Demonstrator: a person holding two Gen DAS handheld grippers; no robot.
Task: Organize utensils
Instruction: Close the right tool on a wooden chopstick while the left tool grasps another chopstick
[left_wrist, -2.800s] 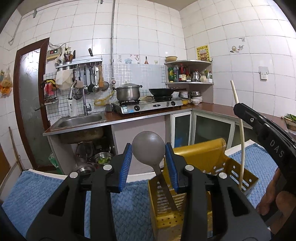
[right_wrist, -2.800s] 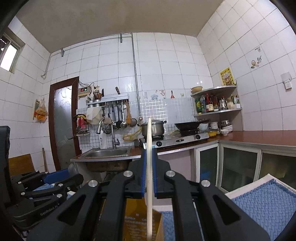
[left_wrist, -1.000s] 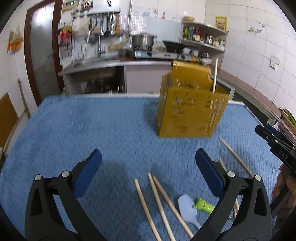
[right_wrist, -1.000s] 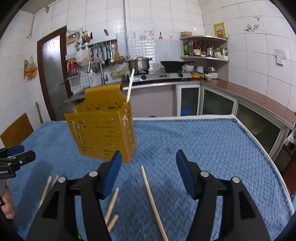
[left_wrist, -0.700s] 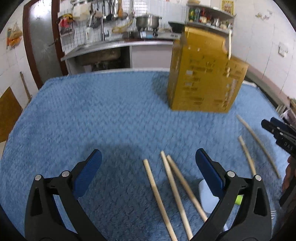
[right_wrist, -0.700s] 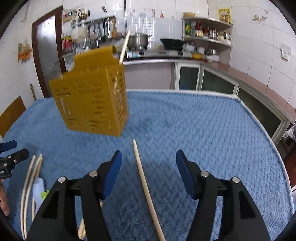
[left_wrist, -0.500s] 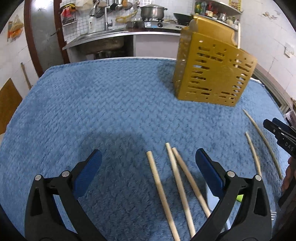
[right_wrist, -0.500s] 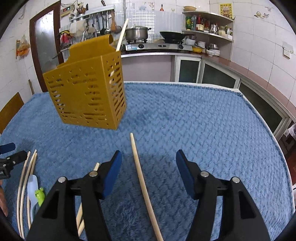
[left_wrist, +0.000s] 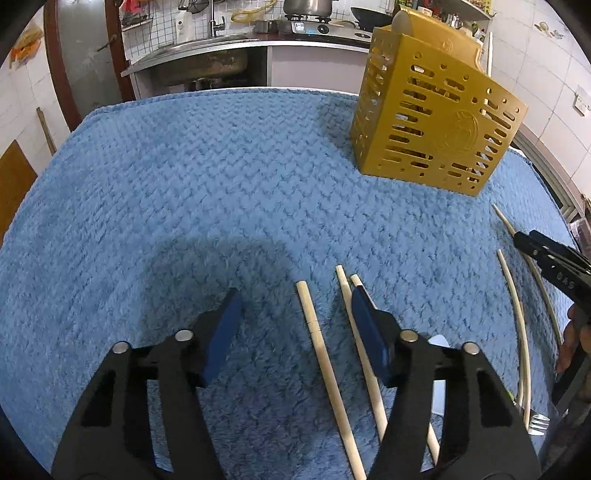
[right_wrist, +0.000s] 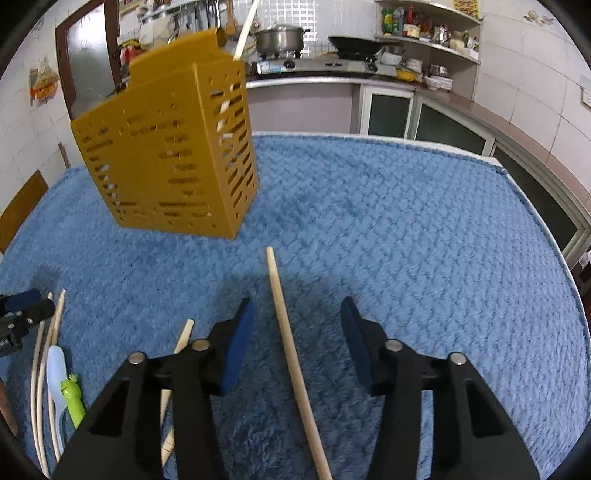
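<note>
Straddling one chopstick (left_wrist: 325, 365), left claw (left_wrist: 293, 325) gapes wide, holding nothing.

Two wrist fisheye views, each looking forward and down along its own open fingers, close above a blue mat (left_wrist: 221, 177).

The left view faces the far right corner, the right view the far left; both share the yellow basket (left_wrist: 432, 122) (right_wrist: 173, 162), the loose wooden sticks (left_wrist: 325, 358) (right_wrist: 291, 347), the far kitchen counter (left_wrist: 258, 44) (right_wrist: 332, 79), and each other's gripper at the frame edge.
</note>
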